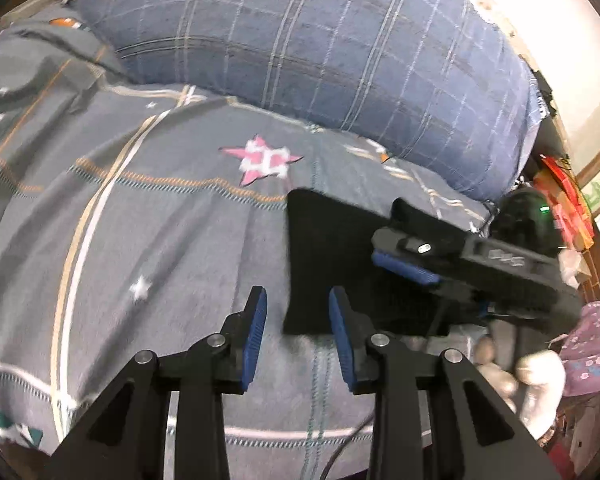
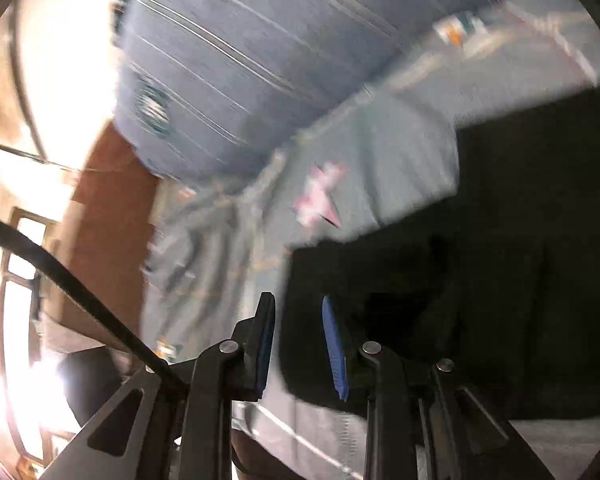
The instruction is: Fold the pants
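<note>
Currently noted: black pants (image 1: 332,256) lying as a compact, straight-edged rectangle on the grey star-print bedsheet (image 1: 148,208), toward the bed's right-hand side and short of the blue plaid pillow (image 1: 320,52) banked along the far edge. Squared outline suggests folding largely done; judged a late stage, pending a final tidy or release. Exact number of layers not discernible from either view.

Left gripper (image 1: 298,312) held low over the sheet at the near-left corner of the pants, jaws parted to a moderate gap, nothing between the blue pads (image 1: 256,332). Right-hand pad overlapping the cloth edge in the picture; actual contact not confirmed. Placement at the corner consistent with readiness to pinch or square that edge.

Right gripper (image 2: 298,320) likewise parted, empty, poised at the edge of the pants (image 2: 500,260) in its own view, heavily motion-blurred. Seen from the left wrist, right gripper (image 1: 404,266) lying across the top of the folded cloth, likely pressing or smoothing; contact uncertain.

Pink star motif (image 1: 264,160) on the sheet just beyond the far edge of the pants. Cluttered items beyond the bed's right edge, unidentifiable.
</note>
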Tool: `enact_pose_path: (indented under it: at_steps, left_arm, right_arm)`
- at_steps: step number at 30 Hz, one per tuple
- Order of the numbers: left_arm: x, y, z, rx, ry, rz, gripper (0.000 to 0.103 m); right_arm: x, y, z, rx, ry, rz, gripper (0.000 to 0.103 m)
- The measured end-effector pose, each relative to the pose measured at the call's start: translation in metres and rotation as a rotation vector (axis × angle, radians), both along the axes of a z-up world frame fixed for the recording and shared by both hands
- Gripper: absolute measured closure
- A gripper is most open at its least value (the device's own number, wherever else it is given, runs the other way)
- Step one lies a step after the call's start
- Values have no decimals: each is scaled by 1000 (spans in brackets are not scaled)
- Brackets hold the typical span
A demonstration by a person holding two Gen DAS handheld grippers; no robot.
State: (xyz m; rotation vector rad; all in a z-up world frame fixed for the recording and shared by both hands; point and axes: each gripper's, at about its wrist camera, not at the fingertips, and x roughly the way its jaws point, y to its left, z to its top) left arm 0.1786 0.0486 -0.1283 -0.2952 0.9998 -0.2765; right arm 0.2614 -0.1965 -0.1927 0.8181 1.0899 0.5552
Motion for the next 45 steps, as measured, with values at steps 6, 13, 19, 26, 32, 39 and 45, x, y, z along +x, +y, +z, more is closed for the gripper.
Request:
enact_pose_path:
  at_steps: [6,13,19,26,32,39,45]
  left_arm:
    - [-21,-2,6,125,-50,43,53]
    - [-45,-25,25,321,-141,72,45]
    - [-64,-47,39,423,-223,42,43]
    - [-85,-67,54,458,-281,9,42]
    - [-102,-76,67,485,-325,-5,39]
    - [-104,-89,66,511,-331,-31,37]
    - [-93,-96,53,531,-294,-46,36]
  right_arm:
    - [-16,-55,-33,15,36,-171,103]
    - [-61,-77,3,-54,-68,-284,75]
    - [-105,-70,34,-150,-160,-286,66]
    - [-136,-69,46,-241,-213,-270,65]
    - [-153,-69,56,-270,-254,-277,55]
    - [-163,-77,58,-288,-266,-299,52]
    - [-163,-90,45,-277,-242,-322,52]
